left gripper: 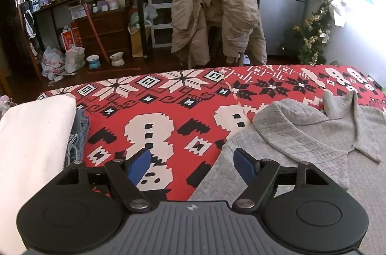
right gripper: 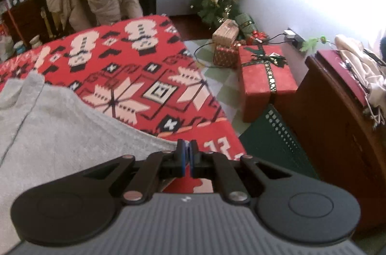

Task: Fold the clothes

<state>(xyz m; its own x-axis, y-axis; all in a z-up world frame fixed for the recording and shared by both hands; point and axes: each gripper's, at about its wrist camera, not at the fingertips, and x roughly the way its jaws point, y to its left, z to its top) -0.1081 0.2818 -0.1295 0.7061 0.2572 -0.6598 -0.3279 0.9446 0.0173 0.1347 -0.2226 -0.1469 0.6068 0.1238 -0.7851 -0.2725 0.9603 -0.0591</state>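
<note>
Covering the bed, a red blanket [left gripper: 183,95] bears a grey sweater [left gripper: 301,134]; left jaws gape empty, right pinched together.

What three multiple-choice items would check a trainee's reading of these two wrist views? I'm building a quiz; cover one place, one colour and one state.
1. Where does the beige coat hang?
A. over a chair beyond the bed
B. flat on the blanket
C. on the wrapped gifts

2. What colour is the sweater on the bed?
A. red
B. grey
C. green

3. How do the right gripper jaws stand?
A. wide apart
B. shut
C. out of view

Key: 1 A, it drapes over a chair back past the red patterned blanket. 2 B, grey knit in both views. 3 B, the pads meet at the sweater's edge.
</note>
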